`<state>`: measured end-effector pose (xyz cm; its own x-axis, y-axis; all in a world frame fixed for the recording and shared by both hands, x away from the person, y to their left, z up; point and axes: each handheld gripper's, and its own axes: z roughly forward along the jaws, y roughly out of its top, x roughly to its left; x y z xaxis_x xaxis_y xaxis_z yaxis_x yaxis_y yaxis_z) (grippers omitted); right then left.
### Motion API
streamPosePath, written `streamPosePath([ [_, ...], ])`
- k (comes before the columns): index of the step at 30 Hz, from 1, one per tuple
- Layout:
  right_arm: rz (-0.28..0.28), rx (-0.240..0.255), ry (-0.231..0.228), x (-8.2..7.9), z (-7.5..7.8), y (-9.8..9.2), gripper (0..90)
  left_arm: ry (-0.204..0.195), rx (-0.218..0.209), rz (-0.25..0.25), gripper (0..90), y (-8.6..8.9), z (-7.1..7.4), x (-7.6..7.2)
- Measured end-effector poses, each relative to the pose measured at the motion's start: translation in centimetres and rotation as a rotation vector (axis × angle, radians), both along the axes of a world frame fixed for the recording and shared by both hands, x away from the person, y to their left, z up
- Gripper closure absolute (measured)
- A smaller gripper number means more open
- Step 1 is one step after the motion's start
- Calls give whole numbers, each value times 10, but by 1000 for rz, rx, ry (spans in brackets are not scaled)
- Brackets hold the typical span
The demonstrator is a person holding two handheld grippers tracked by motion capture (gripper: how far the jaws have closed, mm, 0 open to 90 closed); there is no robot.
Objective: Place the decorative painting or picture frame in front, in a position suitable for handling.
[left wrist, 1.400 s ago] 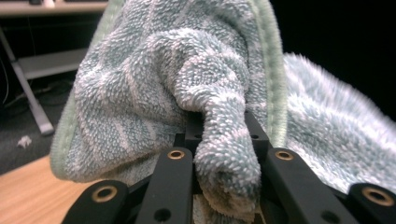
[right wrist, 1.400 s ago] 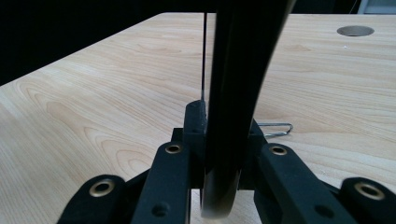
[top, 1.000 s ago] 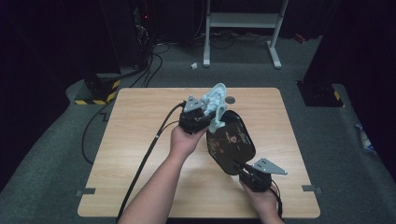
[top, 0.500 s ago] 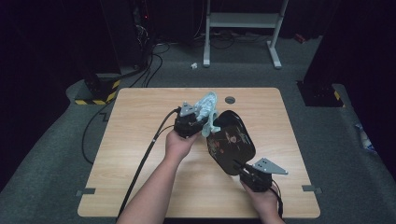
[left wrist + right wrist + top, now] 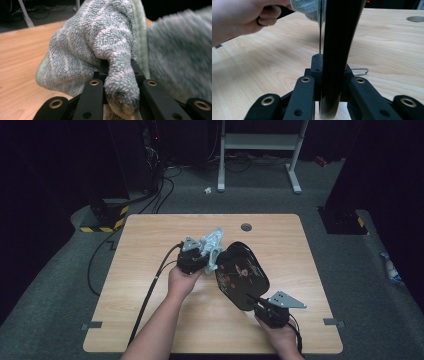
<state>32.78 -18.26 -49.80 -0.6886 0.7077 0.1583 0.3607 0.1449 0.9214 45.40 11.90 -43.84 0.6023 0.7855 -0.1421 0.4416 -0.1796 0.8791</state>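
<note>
Near the middle of the high view, the left claw point(image 5: 206, 256) is clamped on a bunched blue-green towel point(image 5: 212, 246), which presses against the upper left edge of a black tray point(image 5: 242, 274). The tray stands tilted on its edge above the worktop point(image 5: 150, 240). At the lower right, the right claw point(image 5: 258, 302) grips the tray's lower rim.

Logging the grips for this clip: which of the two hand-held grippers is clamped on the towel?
The left hand-held gripper, jaws pinching a fold of the blue-green towel. The right hand-held gripper grips the black tray by its edge.
</note>
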Motion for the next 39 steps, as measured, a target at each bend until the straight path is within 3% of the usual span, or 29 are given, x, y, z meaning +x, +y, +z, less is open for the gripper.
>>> streamPosePath([
  [4,16,-5,-2,-1,0,5,800,-55,-40,-20,781,0,23,-9],
  [8,17,-7,-3,-1,0,7,800,-112,-108,-81,781,-10,51,-19],
  [12,16,-25,-9,-3,0,9,800,-182,-124,-118,781,-24,79,-32],
  [16,20,-25,-9,-2,0,8,800,-228,-153,-157,780,-33,101,-42],
  [19,27,-29,-13,-2,0,9,800,-260,-127,-173,778,-43,113,-51],
  [22,32,-25,-13,-2,0,9,799,-265,-104,-170,778,-48,115,-51],
  [28,42,-19,-11,-2,0,9,799,-232,-118,-146,778,-40,107,-41],
  [33,44,-19,-11,-2,0,8,798,-165,-114,-111,779,-28,90,-27],
  [39,43,-18,-16,-2,0,8,797,-80,-104,-100,780,-15,59,-14],
])
